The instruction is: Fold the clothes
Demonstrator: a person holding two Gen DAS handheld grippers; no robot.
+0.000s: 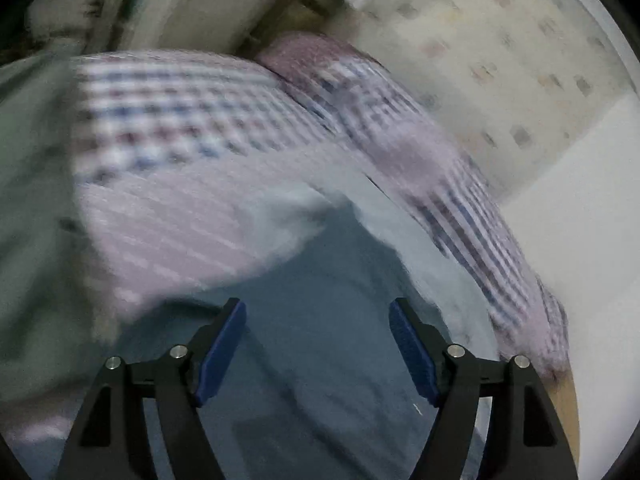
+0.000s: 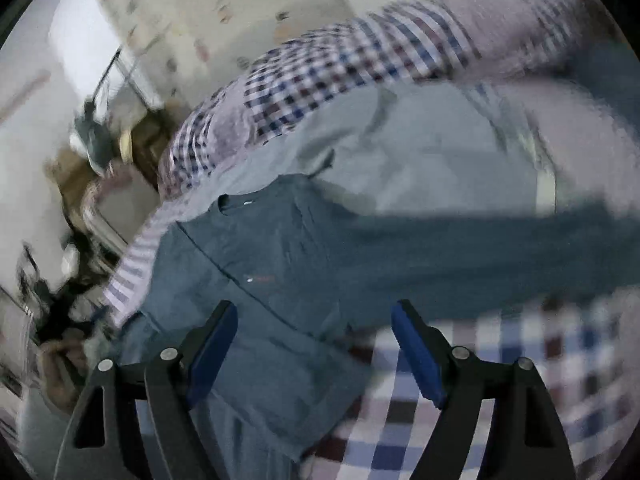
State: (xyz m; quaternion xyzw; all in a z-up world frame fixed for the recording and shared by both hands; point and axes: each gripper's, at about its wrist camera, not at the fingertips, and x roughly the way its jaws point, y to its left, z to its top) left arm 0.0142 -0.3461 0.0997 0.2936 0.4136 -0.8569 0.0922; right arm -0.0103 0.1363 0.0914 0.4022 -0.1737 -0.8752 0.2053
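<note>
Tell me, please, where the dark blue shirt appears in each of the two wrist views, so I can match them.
Left wrist view: the dark blue shirt fills the lower centre, behind the open left hand-held gripper.
Right wrist view: it lies across the centre and lower left, collar toward the upper left, behind the open right hand-held gripper.
Shared landmark: the checked cloth lying beyond the shirt.

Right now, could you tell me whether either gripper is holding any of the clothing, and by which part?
Nothing is held. The left gripper and the right gripper both stand open, nothing between their jaws, above the dark blue garment.
</note>
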